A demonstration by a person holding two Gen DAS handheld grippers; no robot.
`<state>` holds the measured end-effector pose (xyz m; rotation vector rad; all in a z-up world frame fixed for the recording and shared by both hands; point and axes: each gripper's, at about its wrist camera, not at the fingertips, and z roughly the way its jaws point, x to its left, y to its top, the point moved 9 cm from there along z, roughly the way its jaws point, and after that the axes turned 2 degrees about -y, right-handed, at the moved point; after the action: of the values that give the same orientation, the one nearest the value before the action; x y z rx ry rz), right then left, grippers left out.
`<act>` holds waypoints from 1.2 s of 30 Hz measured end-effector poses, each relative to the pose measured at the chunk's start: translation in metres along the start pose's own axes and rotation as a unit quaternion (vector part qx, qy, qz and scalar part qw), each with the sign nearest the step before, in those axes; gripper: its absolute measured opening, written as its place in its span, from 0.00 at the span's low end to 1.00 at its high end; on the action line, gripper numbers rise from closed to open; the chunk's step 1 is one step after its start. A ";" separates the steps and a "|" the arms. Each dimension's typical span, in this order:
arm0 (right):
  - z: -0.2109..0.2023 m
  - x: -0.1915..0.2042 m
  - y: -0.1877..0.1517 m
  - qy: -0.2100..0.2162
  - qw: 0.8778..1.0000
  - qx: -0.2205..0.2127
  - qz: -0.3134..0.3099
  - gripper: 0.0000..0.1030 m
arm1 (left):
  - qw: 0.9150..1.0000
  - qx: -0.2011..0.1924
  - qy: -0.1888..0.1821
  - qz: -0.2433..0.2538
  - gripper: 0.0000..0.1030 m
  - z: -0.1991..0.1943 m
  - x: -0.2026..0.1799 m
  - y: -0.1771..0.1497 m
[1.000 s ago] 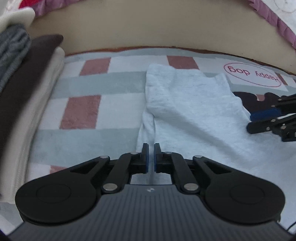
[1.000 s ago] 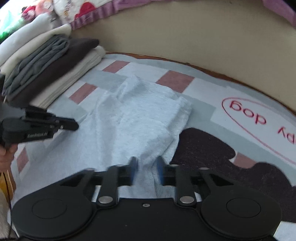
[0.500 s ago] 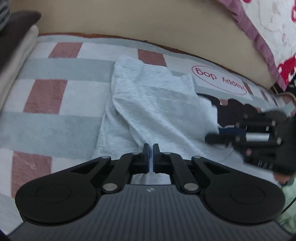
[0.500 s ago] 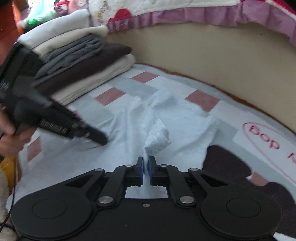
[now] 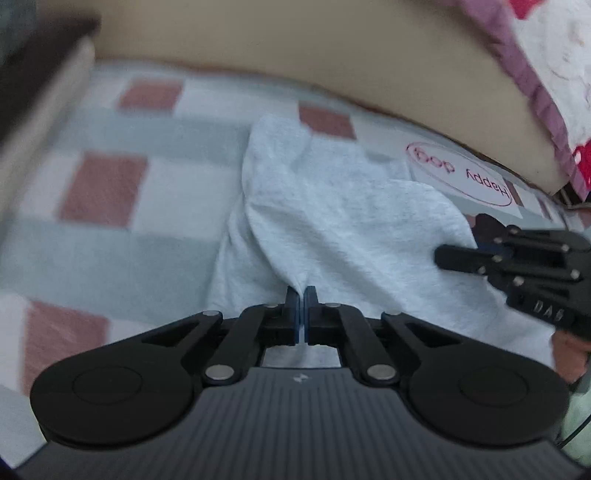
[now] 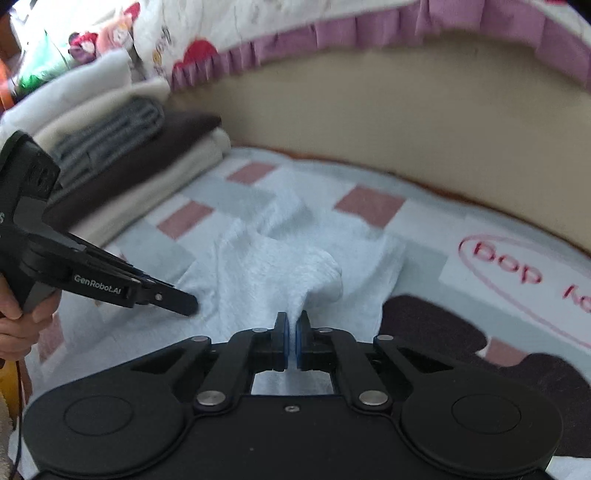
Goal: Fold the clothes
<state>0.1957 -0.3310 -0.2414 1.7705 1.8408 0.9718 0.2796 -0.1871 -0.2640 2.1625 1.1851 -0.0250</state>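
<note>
A pale grey garment (image 5: 343, 221) lies spread on a checked rug (image 5: 110, 177) of grey, white and dusty-pink blocks, with a beige padded edge (image 6: 369, 122) curving along the far side. The left claw (image 5: 302, 291) is clenched on a pinch of the garment's fabric at its near edge, and a ridge of cloth rises from the blue pads (image 5: 293, 306) toward the far left corner of the piece. The right claw (image 6: 290, 317) is likewise clamped on a fold of the same garment, the cloth bunching up into a rounded hump just beyond its fingertips. Seen from the right wrist camera, the left tool reaches in from the left, its tip resting on the garment, gripped by a person's hand (image 6: 18, 325). From the left wrist camera, the right tool enters at the right, its tip at the garment's right edge. A stack of folded clothes (image 6: 122, 158) in cream, dark brown and grey sits at the far left of the rug, well apart from the garment. To the right, the rug carries a red oval with the lettering "Happy dog" (image 5: 461, 173) and a dark brown shape (image 6: 461, 339). A purple-frilled quilt (image 6: 369, 33) hangs over the padded edge beyond. Both views are slightly blurred.
</note>
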 end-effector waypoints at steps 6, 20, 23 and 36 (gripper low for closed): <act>-0.019 -0.002 0.016 -0.014 0.999 -0.020 -0.027 0.04 | 0.997 -0.076 0.007 0.007 0.02 -0.033 -0.014 0.023; -0.007 -0.106 0.050 -0.139 0.988 0.028 0.062 0.29 | 0.979 -0.089 0.181 -0.002 0.03 0.039 0.050 0.063; -0.052 -0.150 0.028 -0.155 0.978 0.021 0.140 0.38 | 0.985 -0.089 0.144 -0.039 0.03 0.029 0.056 0.059; -0.262 -0.282 -0.123 -0.274 0.926 0.048 0.257 0.51 | 0.998 0.026 -0.036 0.051 0.32 0.058 -0.101 0.004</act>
<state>-0.0441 -0.6537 -0.2013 2.3468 1.1131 0.4598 0.2397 -0.2958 -0.2756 2.2463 1.0428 -0.0901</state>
